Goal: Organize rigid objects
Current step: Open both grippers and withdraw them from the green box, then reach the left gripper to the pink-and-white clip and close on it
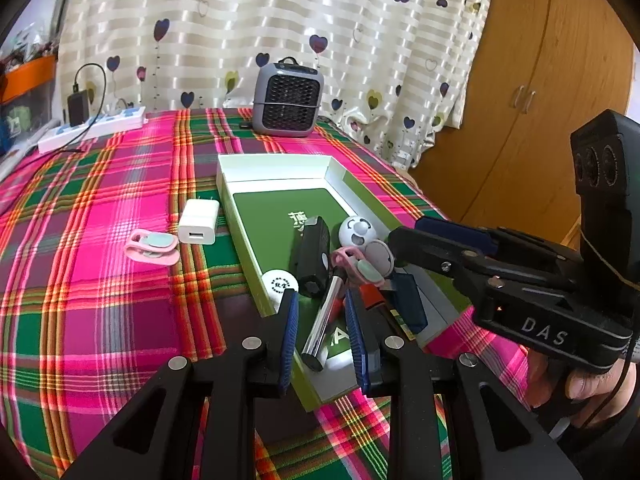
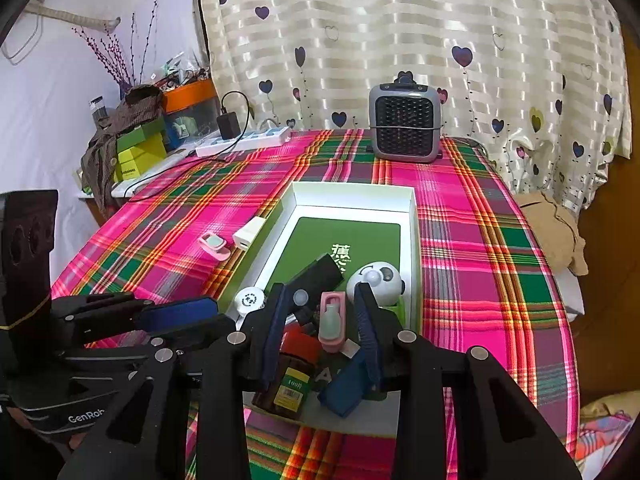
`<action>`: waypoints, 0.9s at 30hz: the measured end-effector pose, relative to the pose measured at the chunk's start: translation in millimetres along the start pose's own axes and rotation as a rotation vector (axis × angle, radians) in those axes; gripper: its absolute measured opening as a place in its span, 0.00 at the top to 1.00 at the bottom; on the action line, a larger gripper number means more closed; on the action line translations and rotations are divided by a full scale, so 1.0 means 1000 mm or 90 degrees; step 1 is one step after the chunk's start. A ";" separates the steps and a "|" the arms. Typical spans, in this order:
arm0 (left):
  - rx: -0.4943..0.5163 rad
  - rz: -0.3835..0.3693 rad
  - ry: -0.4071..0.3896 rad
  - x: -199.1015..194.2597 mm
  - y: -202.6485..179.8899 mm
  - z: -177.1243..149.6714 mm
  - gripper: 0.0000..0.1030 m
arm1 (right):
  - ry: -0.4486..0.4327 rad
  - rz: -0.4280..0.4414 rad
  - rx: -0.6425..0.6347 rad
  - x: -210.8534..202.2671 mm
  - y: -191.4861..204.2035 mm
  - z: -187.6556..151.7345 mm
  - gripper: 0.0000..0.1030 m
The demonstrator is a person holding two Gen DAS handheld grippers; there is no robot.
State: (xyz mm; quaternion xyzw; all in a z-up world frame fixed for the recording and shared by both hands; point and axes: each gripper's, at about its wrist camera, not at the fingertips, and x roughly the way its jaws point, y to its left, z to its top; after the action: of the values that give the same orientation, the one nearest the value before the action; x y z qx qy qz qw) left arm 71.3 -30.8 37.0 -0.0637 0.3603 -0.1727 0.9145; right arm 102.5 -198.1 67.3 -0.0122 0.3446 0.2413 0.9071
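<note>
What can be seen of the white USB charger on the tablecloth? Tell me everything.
The white USB charger is a small, glossy, plastic-looking block with rounded edges. Its one USB port faces the left wrist camera; two metal prongs point away at the far end. It lies flat on the plaid tablecloth, just outside the green box's left wall, beside a pink clip. Neither gripper touches it.

The green print on the box floor (image 1: 280, 204) is half covered by the black device (image 1: 311, 256), so its characters cannot be read whole. The brown bottle (image 2: 286, 384) lies partly behind the right tool (image 2: 322, 332), its label too small to read. The ball's stamp (image 1: 280, 283) is blurred. The holding hand (image 1: 580, 384) is cut off by the picture's edge.
</note>
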 end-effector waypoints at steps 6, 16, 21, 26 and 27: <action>-0.002 0.003 0.000 -0.005 0.001 -0.003 0.77 | -0.005 0.008 0.000 -0.007 0.004 -0.001 0.65; -0.006 0.022 -0.004 -0.016 0.008 -0.009 0.77 | -0.001 0.014 -0.008 -0.013 0.018 -0.006 0.65; -0.007 0.029 -0.008 -0.022 0.012 -0.010 0.77 | 0.000 0.013 -0.013 -0.015 0.024 -0.007 0.65; -0.011 0.039 -0.011 -0.027 0.018 -0.012 0.77 | 0.001 0.016 -0.024 -0.016 0.033 -0.007 0.65; -0.012 0.040 -0.011 -0.028 0.019 -0.012 0.77 | 0.001 0.017 -0.025 -0.016 0.034 -0.007 0.65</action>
State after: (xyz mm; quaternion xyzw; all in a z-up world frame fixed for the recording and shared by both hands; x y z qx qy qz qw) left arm 48.8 -3.0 41.6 -0.0623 0.3554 -0.1398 0.9221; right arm 72.0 -176.2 77.1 -0.0254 0.3410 0.2600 0.9031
